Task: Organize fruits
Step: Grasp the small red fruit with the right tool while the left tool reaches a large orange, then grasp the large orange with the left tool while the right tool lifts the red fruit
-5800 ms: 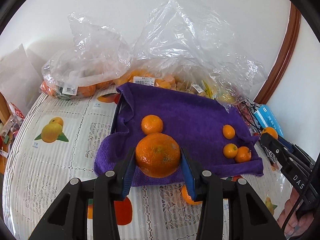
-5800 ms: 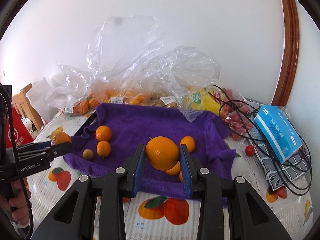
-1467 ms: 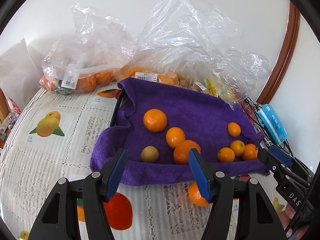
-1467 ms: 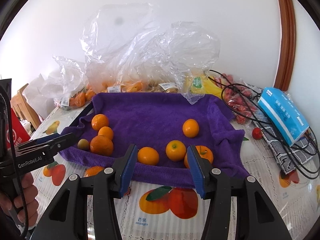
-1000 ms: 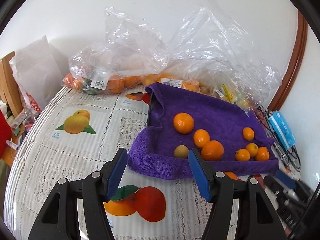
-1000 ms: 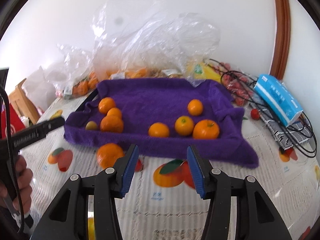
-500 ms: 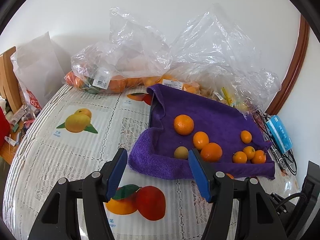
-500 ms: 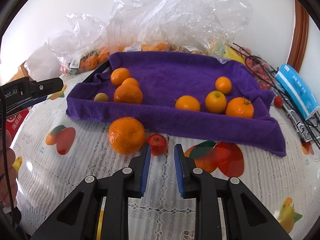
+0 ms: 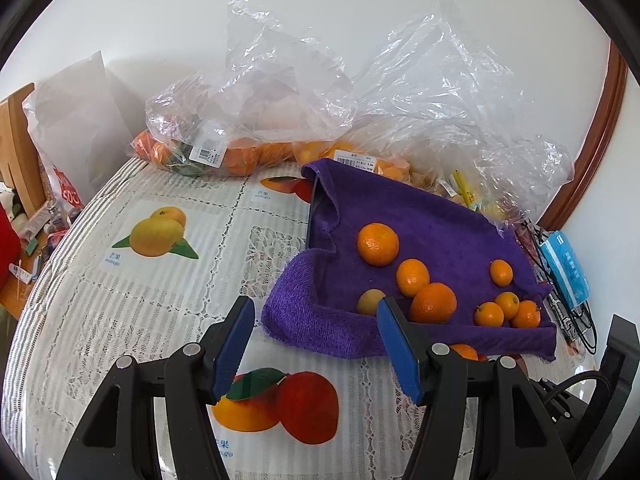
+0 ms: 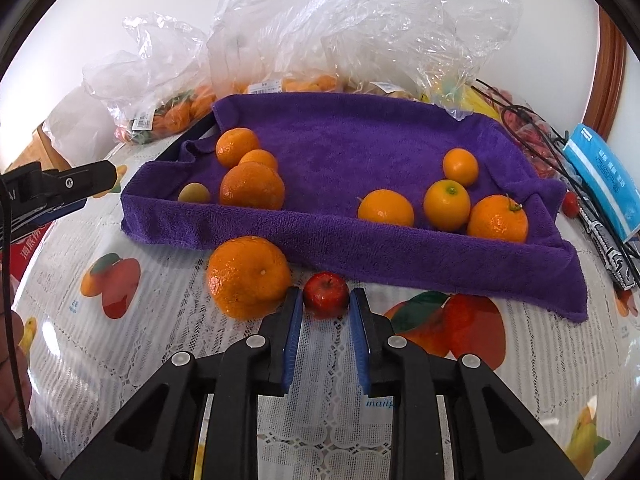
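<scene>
A tray lined with a purple towel [image 10: 360, 140] holds several oranges: a left group around a big one [image 10: 252, 186] and a right group of small ones [image 10: 446, 202]. In front of the tray, a large orange [image 10: 248, 276] lies on the tablecloth. Right beside it sits a small red fruit [image 10: 326, 294]. My right gripper [image 10: 326, 300] is shut on that red fruit, blue pads against its sides. My left gripper [image 9: 314, 308] hangs open over the tablecloth, left of the tray [image 9: 420, 216], with nothing between its fingers.
Clear plastic bags with more oranges [image 9: 248, 128] crowd the back by the wall. A blue tissue pack [image 10: 604, 184], black cables [image 10: 536, 132] and another small red fruit [image 10: 570, 204] lie right of the tray. A white bag [image 9: 68, 120] stands far left.
My right gripper came down and forward to the small red fruit, and its jaws narrowed from wide apart to closed around it. The left gripper stayed where it was, open.
</scene>
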Available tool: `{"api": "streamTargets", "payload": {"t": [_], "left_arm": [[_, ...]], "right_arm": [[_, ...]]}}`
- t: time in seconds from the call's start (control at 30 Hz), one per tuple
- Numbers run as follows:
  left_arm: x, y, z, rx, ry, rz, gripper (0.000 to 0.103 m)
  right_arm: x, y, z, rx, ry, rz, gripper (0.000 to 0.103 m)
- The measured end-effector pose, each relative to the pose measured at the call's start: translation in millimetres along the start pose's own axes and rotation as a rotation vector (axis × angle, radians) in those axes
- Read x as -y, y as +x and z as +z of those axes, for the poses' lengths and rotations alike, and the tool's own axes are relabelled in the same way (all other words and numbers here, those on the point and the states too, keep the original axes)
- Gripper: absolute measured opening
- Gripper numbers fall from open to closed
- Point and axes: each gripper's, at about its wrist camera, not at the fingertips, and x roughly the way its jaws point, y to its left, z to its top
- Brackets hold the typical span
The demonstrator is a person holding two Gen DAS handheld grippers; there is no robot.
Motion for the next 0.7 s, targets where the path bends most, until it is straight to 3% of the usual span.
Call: {"api": "streamTargets", "payload": {"t": [0.3, 0.47, 0.6, 0.7], "left_arm": [[1, 12, -6, -0.026, 0.012, 0.027, 0.061], [8, 14, -8, -0.034, 0.041, 0.028, 0.061], [19, 15, -11, -0.043, 0.072, 0.009, 0.061], [27, 15, -13, -0.054, 0.067, -0.049, 0.061]], "right_arm": [[5, 4, 6, -0.002, 0.022, 0.015, 0.024], [10, -10, 7, 0.033, 0.002, -0.026, 0.024], [28, -26, 8, 0.060, 0.033, -0.032, 0.024], [42, -37, 8, 0.078, 0.047, -0.051, 0.024]]}}
